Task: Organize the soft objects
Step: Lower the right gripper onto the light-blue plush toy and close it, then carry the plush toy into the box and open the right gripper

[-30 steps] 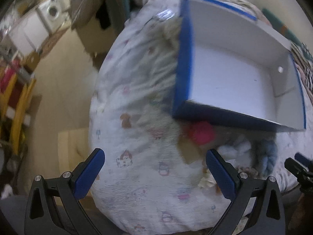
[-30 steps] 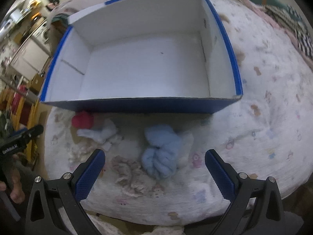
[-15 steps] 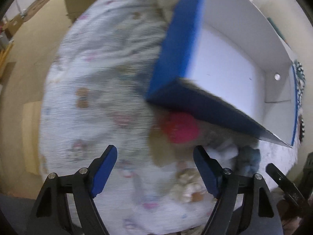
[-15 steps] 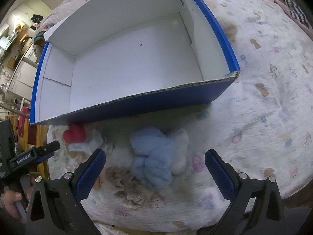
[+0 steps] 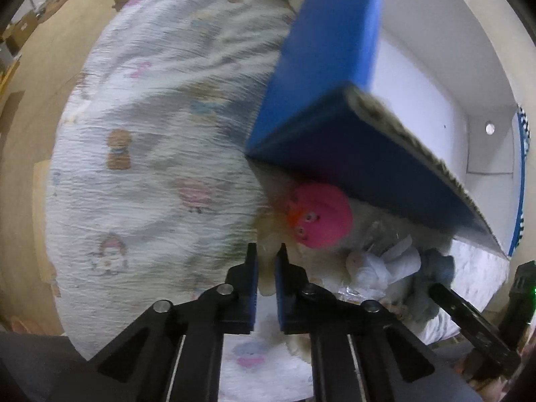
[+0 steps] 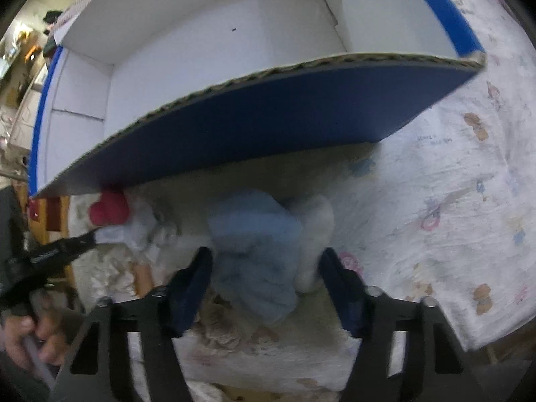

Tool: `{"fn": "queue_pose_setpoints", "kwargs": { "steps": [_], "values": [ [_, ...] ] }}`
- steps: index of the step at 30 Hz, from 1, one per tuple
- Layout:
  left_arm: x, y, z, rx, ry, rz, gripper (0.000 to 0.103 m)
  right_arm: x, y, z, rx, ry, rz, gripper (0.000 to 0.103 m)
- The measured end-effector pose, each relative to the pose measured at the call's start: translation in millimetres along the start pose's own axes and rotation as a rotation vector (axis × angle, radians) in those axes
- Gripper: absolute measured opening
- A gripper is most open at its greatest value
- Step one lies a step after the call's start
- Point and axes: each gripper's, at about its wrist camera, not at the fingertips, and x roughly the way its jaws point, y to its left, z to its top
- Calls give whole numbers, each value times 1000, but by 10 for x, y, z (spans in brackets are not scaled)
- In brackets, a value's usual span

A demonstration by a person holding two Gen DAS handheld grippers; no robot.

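A blue cardboard box [image 5: 338,154] with a white inside [image 6: 207,53] stands on a printed quilt. Soft toys lie in front of its near wall. In the left wrist view my left gripper [image 5: 266,261] is shut on the cream body of a plush toy with a pink head [image 5: 321,216]. In the right wrist view my right gripper [image 6: 266,268] is open, its fingers on either side of a light blue plush [image 6: 258,244] with a white plush [image 6: 315,234] beside it. The pink toy [image 6: 109,207] shows at the left under the box edge.
A pale white-blue plush [image 5: 385,264] and a lacy beige cloth [image 6: 227,328] lie among the toys. The quilt [image 5: 150,167] covers a rounded bed with wooden floor [image 5: 30,107] to its left. The quilt [image 6: 445,184] extends to the right of the box.
Both grippers have moved in close to the toys. The left gripper has shut on the cream plush with the pink head. The right gripper's fingers have narrowed around the blue plush.
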Motion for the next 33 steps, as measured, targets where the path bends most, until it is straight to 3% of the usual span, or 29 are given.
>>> {"fn": "queue_pose_setpoints", "kwargs": {
  "steps": [1, 4, 11, 15, 20, 33],
  "values": [
    [-52, 33, -7, -6, -10, -3, 7, -2, 1, 2, -7, -3, -10, 39],
    [-239, 82, -46, 3, -50, 4, 7, -106, -6, -18, -12, -41, 0, 27],
    [-570, 128, -206, 42, -115, 49, 7, -572, -117, -158, -18, -148, 87, 25],
    [-739, 128, -386, 71, -170, 77, 7, -718, -102, -222, -46, -165, 110, 25],
    [-1080, 107, -544, 102, -279, 153, 7, -863, 61, -294, -94, -194, 115, 25],
    [-1440, -82, -655, 152, -546, 186, 7, -1466, 258, -458, -161, -347, 256, 25]
  ]
}}
